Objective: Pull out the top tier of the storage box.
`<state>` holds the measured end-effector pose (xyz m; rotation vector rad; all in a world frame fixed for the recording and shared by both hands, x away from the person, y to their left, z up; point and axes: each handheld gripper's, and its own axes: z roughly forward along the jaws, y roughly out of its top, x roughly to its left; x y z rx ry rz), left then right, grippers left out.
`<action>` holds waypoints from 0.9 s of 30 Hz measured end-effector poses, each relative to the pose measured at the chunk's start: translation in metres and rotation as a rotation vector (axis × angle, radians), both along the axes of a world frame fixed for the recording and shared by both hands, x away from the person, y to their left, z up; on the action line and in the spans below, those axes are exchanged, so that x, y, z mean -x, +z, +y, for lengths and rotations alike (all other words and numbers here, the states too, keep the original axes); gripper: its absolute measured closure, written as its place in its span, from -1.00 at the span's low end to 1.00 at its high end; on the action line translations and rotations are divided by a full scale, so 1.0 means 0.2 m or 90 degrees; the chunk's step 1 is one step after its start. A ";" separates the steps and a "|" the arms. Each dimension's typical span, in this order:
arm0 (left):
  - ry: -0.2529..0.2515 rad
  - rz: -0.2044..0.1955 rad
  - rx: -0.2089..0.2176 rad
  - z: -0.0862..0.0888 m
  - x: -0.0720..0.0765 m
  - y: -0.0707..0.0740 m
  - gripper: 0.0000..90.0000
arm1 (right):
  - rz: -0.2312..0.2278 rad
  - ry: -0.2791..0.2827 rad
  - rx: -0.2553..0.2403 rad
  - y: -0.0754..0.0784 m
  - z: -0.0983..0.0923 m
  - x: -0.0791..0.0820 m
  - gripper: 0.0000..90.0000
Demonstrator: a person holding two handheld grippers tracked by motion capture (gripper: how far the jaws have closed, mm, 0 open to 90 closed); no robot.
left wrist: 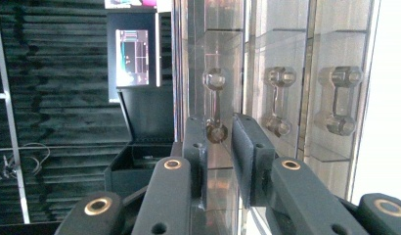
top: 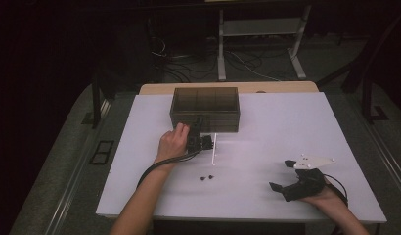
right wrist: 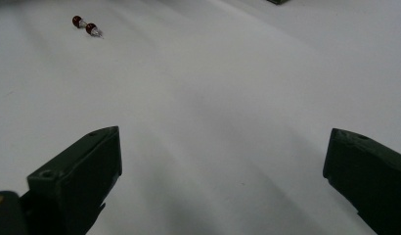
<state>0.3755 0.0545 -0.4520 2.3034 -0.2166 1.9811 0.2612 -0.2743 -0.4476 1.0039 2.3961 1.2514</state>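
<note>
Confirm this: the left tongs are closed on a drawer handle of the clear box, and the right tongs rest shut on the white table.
Not quite. The right tongs are wide open, jaws far apart over the white table, as the right gripper view shows. The left tongs do pinch a drawer handle of the clear box.

Bare forearms, black two-jaw left tool (left wrist: 219, 147) with brass-ringed screws, black cable, right tool (top: 288, 175) topped by white three-cornered plate

Lab — floor cables (top: 189, 66), acoustic foam (left wrist: 66, 98).
</note>
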 end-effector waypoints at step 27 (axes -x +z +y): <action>-0.004 0.020 0.010 0.01 0.13 0.02 0.79 | 0.001 -0.003 -0.003 0.00 -0.01 0.00 -0.99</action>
